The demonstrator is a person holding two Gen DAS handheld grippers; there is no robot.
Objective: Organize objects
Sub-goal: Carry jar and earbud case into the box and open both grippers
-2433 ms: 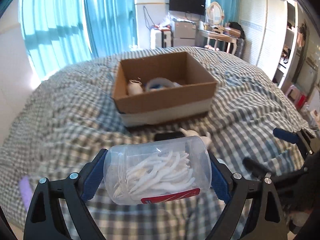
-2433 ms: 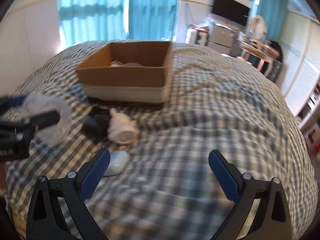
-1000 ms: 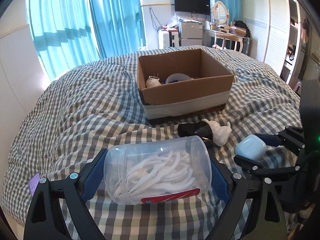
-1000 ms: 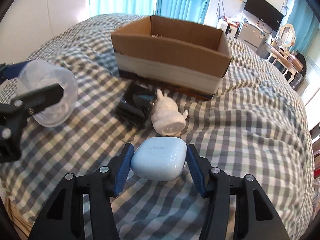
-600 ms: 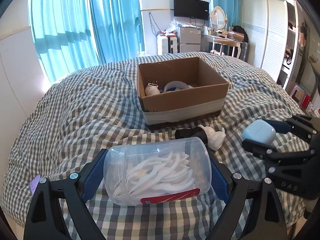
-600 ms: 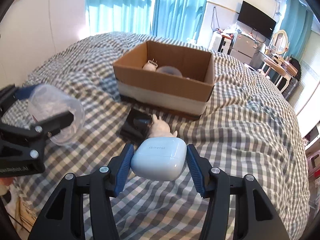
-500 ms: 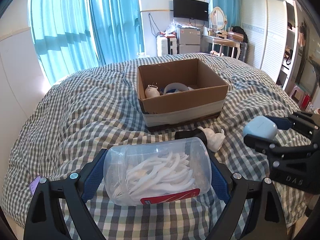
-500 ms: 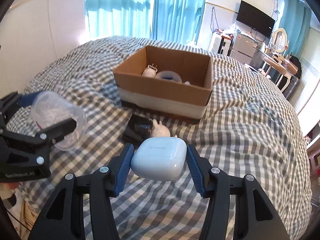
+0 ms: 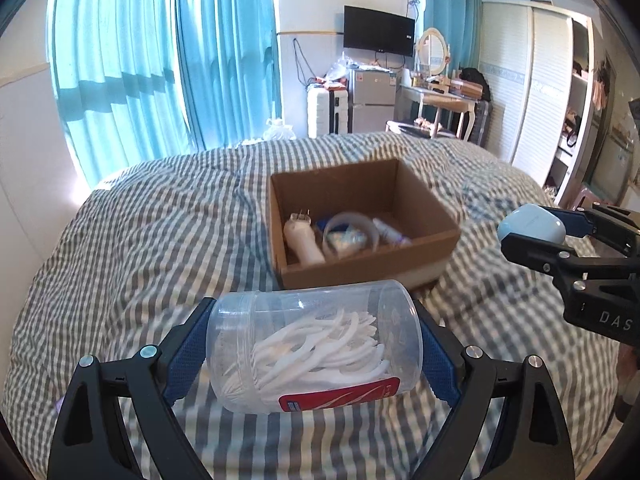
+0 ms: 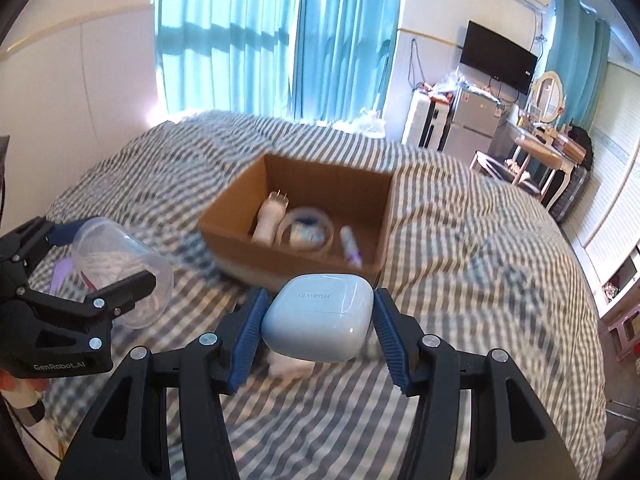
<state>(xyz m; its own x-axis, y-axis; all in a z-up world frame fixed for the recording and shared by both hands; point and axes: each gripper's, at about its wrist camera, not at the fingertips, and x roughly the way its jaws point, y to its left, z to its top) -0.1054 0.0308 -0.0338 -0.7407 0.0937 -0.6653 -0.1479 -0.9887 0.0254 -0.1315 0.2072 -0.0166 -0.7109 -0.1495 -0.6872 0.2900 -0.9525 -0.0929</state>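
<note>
Both grippers grip: left point(image 9: 314, 354) a clear floss-pick jar point(image 9: 316, 346) (red-labelled), right point(image 10: 316, 326) a pale-blue earbud case point(image 10: 318, 316).

A bed point(image 9: 160, 240) with a grey-and-white checked cover fills the foreground. Behind it, teal curtains point(image 9: 160, 72) hang over a bright window, with daylight showing through. A black television point(image 9: 378, 33) is mounted on the white wall. Below it stand a white suitcase point(image 9: 323, 112) and a small silver fridge point(image 9: 370, 98). A dressing table point(image 9: 444, 100) with an oval mirror point(image 9: 432, 51) stands to the right, beside a white wardrobe point(image 9: 536, 88).
</note>
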